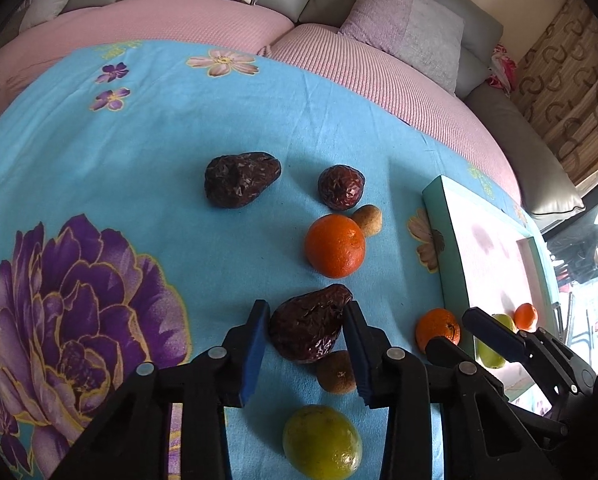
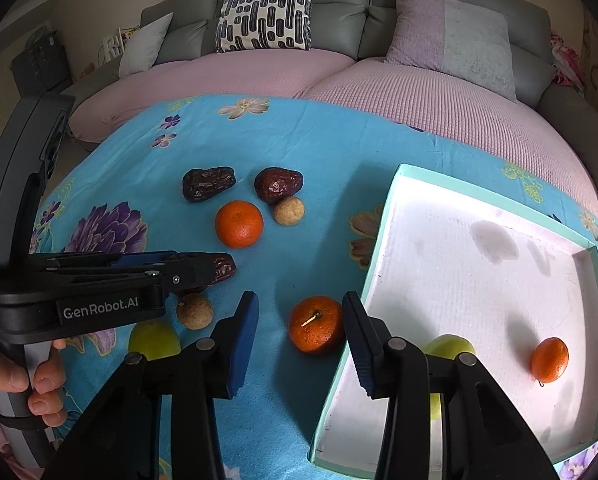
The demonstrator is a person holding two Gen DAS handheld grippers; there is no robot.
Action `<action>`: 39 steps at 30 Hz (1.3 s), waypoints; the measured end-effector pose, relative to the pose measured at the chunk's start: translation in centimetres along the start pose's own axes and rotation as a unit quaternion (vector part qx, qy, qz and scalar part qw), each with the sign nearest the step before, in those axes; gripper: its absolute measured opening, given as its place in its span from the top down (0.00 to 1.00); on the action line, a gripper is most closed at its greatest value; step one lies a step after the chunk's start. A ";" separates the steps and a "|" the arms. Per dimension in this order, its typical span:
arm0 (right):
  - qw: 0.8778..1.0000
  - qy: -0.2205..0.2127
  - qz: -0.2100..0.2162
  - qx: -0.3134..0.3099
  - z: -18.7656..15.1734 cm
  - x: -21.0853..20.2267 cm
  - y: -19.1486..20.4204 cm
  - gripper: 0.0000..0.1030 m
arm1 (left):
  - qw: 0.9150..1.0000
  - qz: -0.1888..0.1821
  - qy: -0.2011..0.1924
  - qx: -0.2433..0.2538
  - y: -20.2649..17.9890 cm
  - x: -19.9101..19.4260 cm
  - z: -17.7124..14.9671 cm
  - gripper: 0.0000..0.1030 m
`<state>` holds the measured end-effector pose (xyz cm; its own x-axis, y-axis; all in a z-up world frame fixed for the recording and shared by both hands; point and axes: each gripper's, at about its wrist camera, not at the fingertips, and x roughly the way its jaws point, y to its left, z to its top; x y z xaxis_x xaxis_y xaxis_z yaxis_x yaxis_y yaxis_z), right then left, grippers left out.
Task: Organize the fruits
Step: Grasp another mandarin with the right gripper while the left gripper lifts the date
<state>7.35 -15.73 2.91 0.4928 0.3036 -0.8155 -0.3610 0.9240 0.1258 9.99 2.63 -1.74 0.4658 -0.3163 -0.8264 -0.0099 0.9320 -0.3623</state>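
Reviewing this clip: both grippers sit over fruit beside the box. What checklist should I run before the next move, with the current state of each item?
1. Left gripper holds the date: ok, fingers closed on both sides.
2. Right gripper holds the orange: not ok, it sits between the fingers but a gap shows at one.
3. Room in the box: ok, only a second orange and a green fruit inside.
4. Right gripper clears the box wall: cannot tell, one finger overlaps the rim in view.
5. Brown fruit clear of the date: cannot tell, they look close together.
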 end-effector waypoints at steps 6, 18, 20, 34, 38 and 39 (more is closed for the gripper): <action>1.000 0.011 -0.017 -0.016 0.0 0.6 0.7 0.58 | 1.000 0.007 -0.007 -0.013 0.7 -0.2 0.2 0.61; 0.993 0.024 -0.082 -0.084 -0.4 1.9 2.3 0.65 | 0.999 0.016 -0.016 -0.036 2.4 -0.7 0.4 0.61; 0.990 0.025 -0.096 -0.098 -0.6 2.0 2.6 0.66 | 0.999 0.016 -0.015 -0.037 2.4 -0.6 0.4 0.61; 0.993 0.010 -0.084 -0.084 -0.2 1.1 2.1 0.73 | 0.999 0.017 -0.018 -0.040 3.2 -0.7 0.4 0.61; 0.996 -0.005 -0.058 -0.069 0.2 0.3 2.0 0.73 | 0.999 0.016 -0.030 -0.035 3.1 -1.3 0.2 0.61; 0.996 -0.009 -0.054 -0.067 0.3 0.1 2.0 0.73 | 0.999 0.015 -0.035 -0.034 3.0 -1.5 0.2 0.61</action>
<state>6.93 -13.73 3.26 0.5477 0.2089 -0.8101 -0.4062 0.9129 -0.0392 9.42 5.97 -1.46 0.5243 -0.2731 -0.8065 -0.0835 0.9261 -0.3679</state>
